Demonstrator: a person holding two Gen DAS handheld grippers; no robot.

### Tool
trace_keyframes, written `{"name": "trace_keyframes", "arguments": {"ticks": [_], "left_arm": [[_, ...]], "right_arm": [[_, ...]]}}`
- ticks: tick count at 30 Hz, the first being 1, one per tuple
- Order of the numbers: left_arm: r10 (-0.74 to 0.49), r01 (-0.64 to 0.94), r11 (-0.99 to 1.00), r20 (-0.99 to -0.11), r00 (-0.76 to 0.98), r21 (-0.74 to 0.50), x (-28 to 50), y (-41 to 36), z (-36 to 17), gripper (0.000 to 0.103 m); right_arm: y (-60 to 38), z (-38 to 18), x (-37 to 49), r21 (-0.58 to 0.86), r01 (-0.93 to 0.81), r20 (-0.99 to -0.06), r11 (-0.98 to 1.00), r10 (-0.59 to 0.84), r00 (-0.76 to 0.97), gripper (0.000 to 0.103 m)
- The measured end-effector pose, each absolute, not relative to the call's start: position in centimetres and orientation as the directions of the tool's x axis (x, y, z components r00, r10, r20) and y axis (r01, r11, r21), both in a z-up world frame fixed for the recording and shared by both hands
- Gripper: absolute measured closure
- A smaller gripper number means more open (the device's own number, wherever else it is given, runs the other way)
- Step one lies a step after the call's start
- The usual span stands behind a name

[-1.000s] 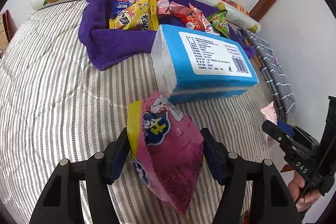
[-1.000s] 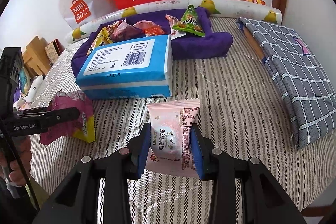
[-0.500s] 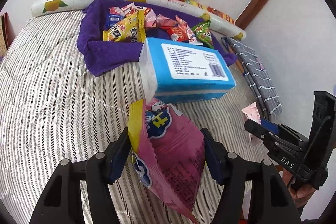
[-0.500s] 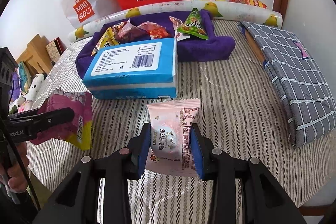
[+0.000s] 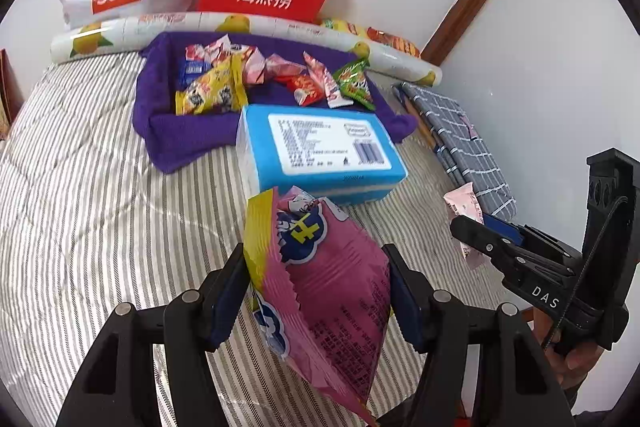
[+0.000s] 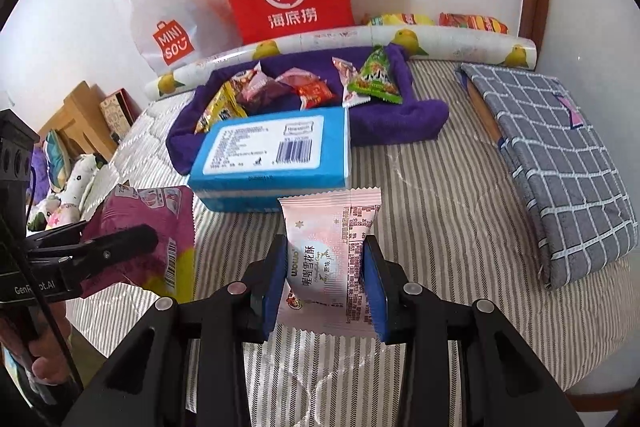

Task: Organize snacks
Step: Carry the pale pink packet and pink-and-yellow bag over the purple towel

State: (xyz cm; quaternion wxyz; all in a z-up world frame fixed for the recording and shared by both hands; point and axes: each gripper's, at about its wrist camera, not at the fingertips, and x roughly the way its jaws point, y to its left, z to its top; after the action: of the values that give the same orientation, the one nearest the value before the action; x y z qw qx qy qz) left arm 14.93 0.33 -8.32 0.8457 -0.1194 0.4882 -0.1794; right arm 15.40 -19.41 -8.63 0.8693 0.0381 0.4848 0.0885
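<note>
Left gripper (image 5: 316, 291) clamps the pink bag (image 5: 324, 283); right gripper (image 6: 326, 287) clamps the pale packet (image 6: 328, 255); the purple tray (image 6: 400, 123) lies ahead, beyond the blue box (image 6: 276, 155), toward the bed's far edge

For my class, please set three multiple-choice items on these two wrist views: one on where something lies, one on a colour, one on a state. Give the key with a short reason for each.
1. Where does the blue tissue pack lie?
A. on the grey checked cloth
B. on the striped bedcover, in front of the purple towel
C. inside the red paper bag

2. What colour is the triangular snack packet on the purple towel?
A. green
B. black
C. white

3. What are the right tongs doing?
A. standing open and empty
B. gripping the tissue pack
C. gripping a pale pink snack packet

Key: B, the striped bedcover shows around it; A, its wrapper is green; C, both pads press its sides.
</note>
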Motion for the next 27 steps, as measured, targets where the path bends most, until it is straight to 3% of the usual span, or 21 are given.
{"name": "trace_keyframes", "arguments": {"ticks": [27], "left_arm": [[-0.436, 0.199, 0.899, -0.748, 0.501, -0.39, 20.9, 1.1, -3.0, 0.04]], "right_arm": [[-19.2, -3.4, 22.0, 0.195, -0.159, -0.787, 0.968, 0.251, 0.564, 0.066]]}}
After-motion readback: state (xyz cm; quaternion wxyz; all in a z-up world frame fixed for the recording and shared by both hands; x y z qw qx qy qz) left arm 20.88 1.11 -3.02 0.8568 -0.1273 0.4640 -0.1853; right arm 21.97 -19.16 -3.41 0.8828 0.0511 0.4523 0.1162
